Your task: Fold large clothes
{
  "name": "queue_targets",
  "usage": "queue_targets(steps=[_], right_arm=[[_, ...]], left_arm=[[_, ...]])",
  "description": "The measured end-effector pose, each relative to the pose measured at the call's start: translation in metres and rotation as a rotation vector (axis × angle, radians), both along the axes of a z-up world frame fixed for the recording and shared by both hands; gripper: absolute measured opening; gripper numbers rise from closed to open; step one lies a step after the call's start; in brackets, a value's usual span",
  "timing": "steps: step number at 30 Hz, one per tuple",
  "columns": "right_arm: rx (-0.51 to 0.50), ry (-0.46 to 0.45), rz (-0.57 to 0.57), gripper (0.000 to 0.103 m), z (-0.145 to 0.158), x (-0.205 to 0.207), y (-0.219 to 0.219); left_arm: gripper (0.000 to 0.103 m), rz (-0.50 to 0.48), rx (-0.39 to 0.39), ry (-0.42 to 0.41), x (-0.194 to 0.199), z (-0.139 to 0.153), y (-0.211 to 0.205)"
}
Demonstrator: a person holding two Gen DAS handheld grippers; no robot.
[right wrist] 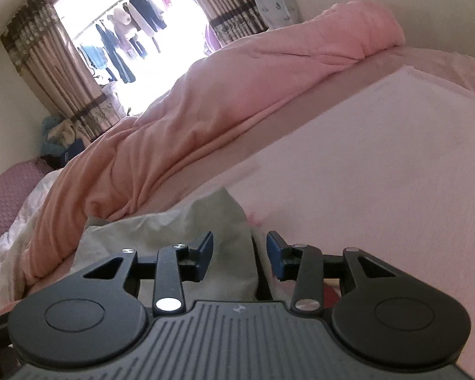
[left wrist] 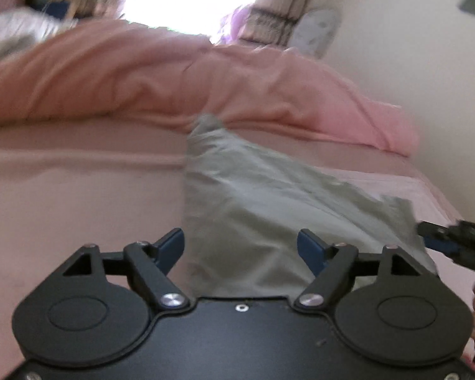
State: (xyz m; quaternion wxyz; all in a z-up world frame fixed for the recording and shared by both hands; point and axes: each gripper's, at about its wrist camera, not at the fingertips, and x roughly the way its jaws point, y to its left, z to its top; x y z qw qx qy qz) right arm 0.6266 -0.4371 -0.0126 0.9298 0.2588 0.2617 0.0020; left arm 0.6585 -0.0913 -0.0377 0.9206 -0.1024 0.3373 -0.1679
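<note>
Holding both grippers low over the bed, you are looking along their fingers at the grey garment (left wrist: 262, 209), which is lying on the pink sheet (left wrist: 79, 190). Your left gripper (left wrist: 240, 250) is standing wide open with nothing clamped: its right pad is sitting over the cloth and its left pad is sitting just off the cloth's left edge, but neither is pressing on it. Your right gripper (right wrist: 240, 253) is standing about half open, also empty; the garment's right edge is passing up between its pads, so the cloth is lying mostly under and left of those jaws, with bare sheet to their right.

In the left wrist view the right gripper is showing at the garment's near right corner, so you are bracketing the near edge, one hand at each end. The garment's long axis is running away from you, narrowing to a point near the foot of the pink quilt (left wrist: 174, 76) bunched across the bed. My reading is that the next fold is turning on that near edge: it is lying directly ahead of and below both jaws, and each hand is about equally near its own corner.

Beyond the quilt, curtains (right wrist: 47, 63) are framing a bright window (right wrist: 136, 31).
</note>
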Motion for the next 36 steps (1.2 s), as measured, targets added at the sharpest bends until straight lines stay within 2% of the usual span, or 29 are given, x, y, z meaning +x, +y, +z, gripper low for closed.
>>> queue_targets(steps=[2,3,5,6,7,9,10,12,14,16,18,19,20,21,22,24,27,31,34,36], right_arm=[[0.014,0.014,0.019,0.047,-0.001,0.01,-0.001],[0.015,0.024,0.027,0.043,-0.002,0.013,-0.001],[0.005,0.032,0.044,0.029,-0.004,0.018,0.004],[-0.007,0.035,0.05,0.009,-0.004,0.02,0.007],[-0.021,0.02,0.044,0.003,-0.003,0.018,0.01],[-0.03,-0.038,0.038,0.001,0.006,0.011,0.012],[-0.041,-0.06,0.028,0.001,0.011,0.007,0.012],[-0.052,-0.051,0.002,0.001,0.014,0.012,0.012],[-0.077,0.028,-0.006,0.001,0.0,0.028,0.014],[-0.078,0.091,-0.013,0.003,-0.017,0.038,0.014],[-0.07,0.103,-0.01,0.007,-0.02,0.036,0.013],[-0.068,0.105,-0.014,0.012,-0.016,0.032,0.012],[-0.068,0.098,-0.027,0.028,-0.01,0.025,0.011],[-0.065,0.088,-0.023,0.033,-0.003,0.015,0.008],[-0.061,0.074,-0.001,0.033,0.006,-0.002,0.007],[-0.053,0.039,0.044,0.036,0.015,-0.04,0.007],[-0.051,0.005,0.065,0.045,0.015,-0.109,0.008],[0.042,0.017,0.038,0.045,-0.007,-0.185,0.003],[0.134,0.039,0.016,0.048,-0.028,-0.218,0.002],[0.158,0.063,0.014,0.048,-0.036,-0.219,0.004]], left_arm=[[0.078,0.021,-0.049,0.064,0.017,-0.008,0.003],[0.079,0.013,-0.087,0.083,0.023,-0.012,0.004],[0.081,0.02,-0.12,0.088,0.031,-0.016,0.005],[0.074,0.024,-0.134,0.091,0.034,-0.017,0.005],[0.057,0.034,-0.142,0.085,0.035,-0.017,0.006],[0.042,0.039,-0.154,0.064,0.034,-0.012,0.009],[0.039,0.026,-0.163,0.051,0.035,-0.011,0.011],[0.039,0.01,-0.132,0.037,0.037,-0.013,0.009],[0.043,0.018,-0.096,0.045,0.04,-0.018,0.004],[0.05,0.017,-0.069,0.051,0.045,-0.027,0.002],[0.061,0.032,-0.06,0.067,0.046,-0.03,0.005],[0.064,0.041,-0.058,0.075,0.044,-0.028,0.007],[0.064,0.041,-0.061,0.083,0.04,-0.024,0.01],[0.062,0.028,-0.057,0.081,0.031,-0.016,0.014],[0.062,0.016,-0.044,0.068,0.02,-0.011,0.017],[0.061,-0.006,0.001,0.034,-0.008,0.0,0.025],[0.061,-0.061,0.037,0.028,-0.061,0.006,0.038],[0.063,-0.113,-0.001,0.037,-0.139,0.0,0.054],[0.063,-0.154,-0.023,0.03,-0.194,-0.011,0.057],[0.063,-0.159,-0.02,0.016,-0.222,-0.02,0.054]])
